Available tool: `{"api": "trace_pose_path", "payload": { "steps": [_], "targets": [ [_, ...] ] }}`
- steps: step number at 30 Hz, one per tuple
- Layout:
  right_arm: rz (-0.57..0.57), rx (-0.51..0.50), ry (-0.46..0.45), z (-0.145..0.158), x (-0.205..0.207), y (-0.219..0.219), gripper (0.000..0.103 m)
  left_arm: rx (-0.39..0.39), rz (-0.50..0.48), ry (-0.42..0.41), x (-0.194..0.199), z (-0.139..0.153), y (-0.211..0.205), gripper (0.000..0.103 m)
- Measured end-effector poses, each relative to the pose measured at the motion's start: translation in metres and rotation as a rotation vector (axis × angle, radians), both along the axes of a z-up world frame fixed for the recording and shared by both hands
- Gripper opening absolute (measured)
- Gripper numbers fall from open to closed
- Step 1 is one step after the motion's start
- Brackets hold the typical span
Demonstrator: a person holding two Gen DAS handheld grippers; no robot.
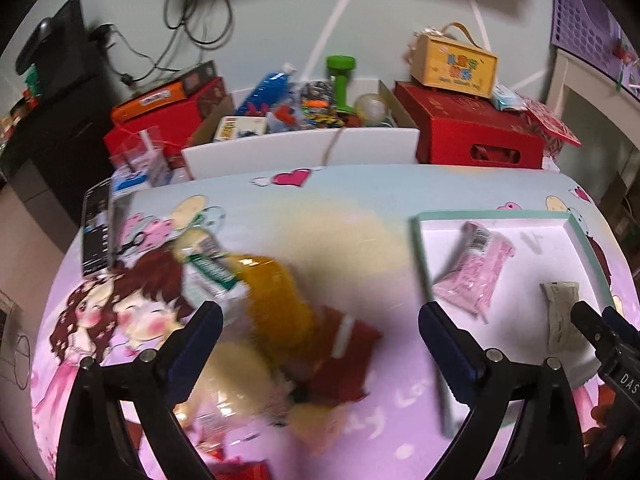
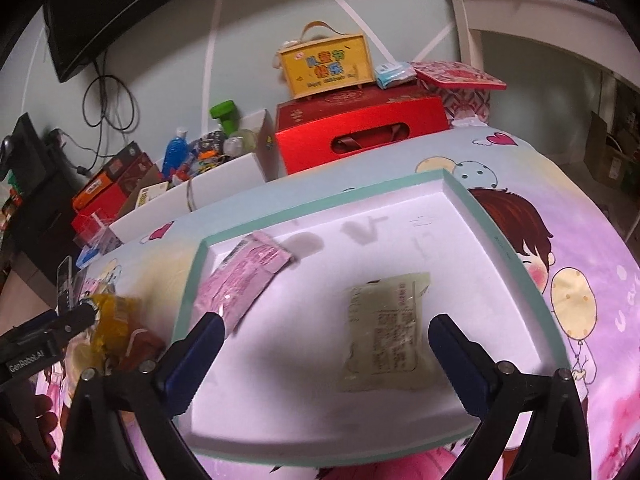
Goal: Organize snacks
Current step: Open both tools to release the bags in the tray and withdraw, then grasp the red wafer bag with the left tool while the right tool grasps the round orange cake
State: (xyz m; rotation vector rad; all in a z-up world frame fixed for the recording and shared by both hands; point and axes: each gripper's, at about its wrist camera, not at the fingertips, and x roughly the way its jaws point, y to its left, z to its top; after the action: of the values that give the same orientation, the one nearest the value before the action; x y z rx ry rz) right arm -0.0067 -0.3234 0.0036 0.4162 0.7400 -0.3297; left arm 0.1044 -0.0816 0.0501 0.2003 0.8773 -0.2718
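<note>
A white tray with a teal rim [image 2: 500, 232] lies on the cartoon tablecloth and holds a pink snack packet [image 2: 240, 276] and a pale beige packet [image 2: 388, 336]. My right gripper [image 2: 324, 332] is open and empty just above the tray, with the beige packet between its fingers. In the left wrist view my left gripper [image 1: 320, 320] is open and empty above a blurred pile: a yellow packet [image 1: 276, 304], a red packet [image 1: 344, 352] and a green-and-white packet [image 1: 208, 272]. The tray [image 1: 424, 256], pink packet [image 1: 476, 276] and beige packet [image 1: 560, 316] lie to its right.
Behind the table stand a red gift box [image 2: 360, 128], a yellow carry box [image 2: 324, 64], an open white box of toys [image 1: 304, 120] and stacked red and orange boxes [image 1: 160, 108]. A phone [image 1: 96, 228] lies at the table's left edge.
</note>
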Motion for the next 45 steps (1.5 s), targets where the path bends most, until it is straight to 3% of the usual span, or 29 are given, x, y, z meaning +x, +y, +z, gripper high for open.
{"api": "trace_pose_path", "payload": {
  "steps": [8, 22, 28, 35, 45],
  "targets": [
    [0.051, -0.042, -0.017, 0.004, -0.007, 0.034, 0.103, 0.005, 0.058, -0.046, -0.023, 0.009, 0.046, 0.098],
    [0.223, 0.012, -0.071, 0.011, -0.015, 0.113, 0.103, -0.068, 0.220, 0.006, -0.055, 0.002, 0.143, 0.098],
    [0.318, 0.000, -0.036, 0.003, -0.010, 0.154, 0.103, -0.108, 0.252, 0.065, -0.059, -0.011, 0.165, 0.098],
    [0.411, -0.022, 0.026, -0.010, -0.010, 0.196, 0.103, -0.098, 0.239, 0.155, -0.067, -0.032, 0.171, 0.098],
    [0.409, 0.010, 0.085, -0.026, -0.014, 0.201, 0.103, -0.167, 0.182, 0.301, -0.077, -0.061, 0.158, 0.097]
  ]
}}
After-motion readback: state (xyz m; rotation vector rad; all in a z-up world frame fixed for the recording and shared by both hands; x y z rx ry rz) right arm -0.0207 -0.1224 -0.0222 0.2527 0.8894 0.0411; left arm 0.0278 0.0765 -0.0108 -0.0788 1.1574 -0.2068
